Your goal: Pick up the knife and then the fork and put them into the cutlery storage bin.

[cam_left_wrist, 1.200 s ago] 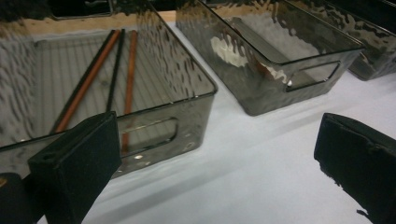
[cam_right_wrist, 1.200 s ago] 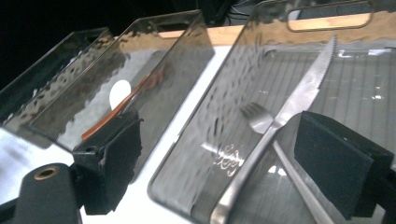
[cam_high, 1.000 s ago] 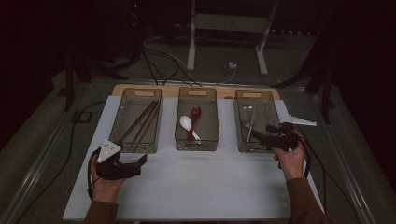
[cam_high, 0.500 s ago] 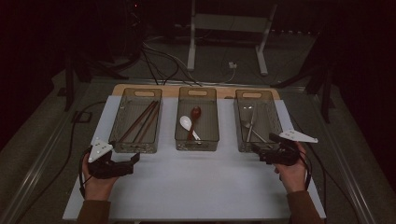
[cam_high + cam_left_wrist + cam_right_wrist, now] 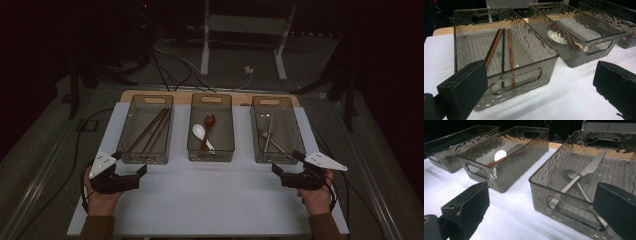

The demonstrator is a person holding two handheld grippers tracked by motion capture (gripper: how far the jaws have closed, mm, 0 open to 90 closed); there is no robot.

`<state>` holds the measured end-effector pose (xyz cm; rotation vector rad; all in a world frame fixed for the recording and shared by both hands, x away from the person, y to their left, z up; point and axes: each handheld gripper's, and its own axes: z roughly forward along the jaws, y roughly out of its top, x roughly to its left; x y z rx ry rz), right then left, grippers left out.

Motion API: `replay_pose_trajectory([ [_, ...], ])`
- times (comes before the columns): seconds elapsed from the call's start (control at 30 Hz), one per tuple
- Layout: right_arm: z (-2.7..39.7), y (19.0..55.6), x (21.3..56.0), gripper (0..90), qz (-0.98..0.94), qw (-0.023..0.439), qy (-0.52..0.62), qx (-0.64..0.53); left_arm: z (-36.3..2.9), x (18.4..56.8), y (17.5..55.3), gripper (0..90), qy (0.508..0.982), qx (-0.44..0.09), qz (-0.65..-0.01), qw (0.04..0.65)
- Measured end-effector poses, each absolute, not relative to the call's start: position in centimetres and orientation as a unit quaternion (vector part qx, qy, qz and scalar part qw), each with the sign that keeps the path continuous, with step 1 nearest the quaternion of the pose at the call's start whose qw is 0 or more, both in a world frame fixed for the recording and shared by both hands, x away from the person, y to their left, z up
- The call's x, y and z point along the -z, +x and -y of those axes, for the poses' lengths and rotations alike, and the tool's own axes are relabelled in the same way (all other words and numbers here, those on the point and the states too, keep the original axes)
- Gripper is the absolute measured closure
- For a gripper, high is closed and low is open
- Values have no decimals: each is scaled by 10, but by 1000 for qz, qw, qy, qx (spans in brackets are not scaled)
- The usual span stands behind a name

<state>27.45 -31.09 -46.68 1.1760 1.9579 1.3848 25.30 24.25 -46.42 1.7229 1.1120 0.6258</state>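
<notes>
Three smoky plastic bins stand side by side on my white tabletop (image 5: 210,195), long axes running away from me. The left bin (image 5: 131,131) holds chopsticks (image 5: 152,130) (four, I count), lying lengthwise, tilted slightly rightward at the far end. The middle bin (image 5: 225,125) holds two spoons, one white (image 5: 199,132), one dark red (image 5: 208,125). The right bin (image 5: 292,131) holds metal cutlery (image 5: 581,176), crossed; I cannot count it surely. My left gripper (image 5: 134,176) and right gripper (image 5: 284,172) rest low near the bins, fingers (image 5: 465,87) spread wide, grasping nothing.
</notes>
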Motion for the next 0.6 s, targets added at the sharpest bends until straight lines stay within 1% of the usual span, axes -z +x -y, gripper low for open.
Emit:
replay_pose_trajectory([
  [0.23, 315, 264, 473, 1, -706, 248, 424, -511, -247, 465, 250, 7, 699, -262, -457, 483],
  [0.6, 316, 259, 478, 1, -700, 254, 422, -518, -250, 467, 247, 7, 695, -266, -462, 483],
])
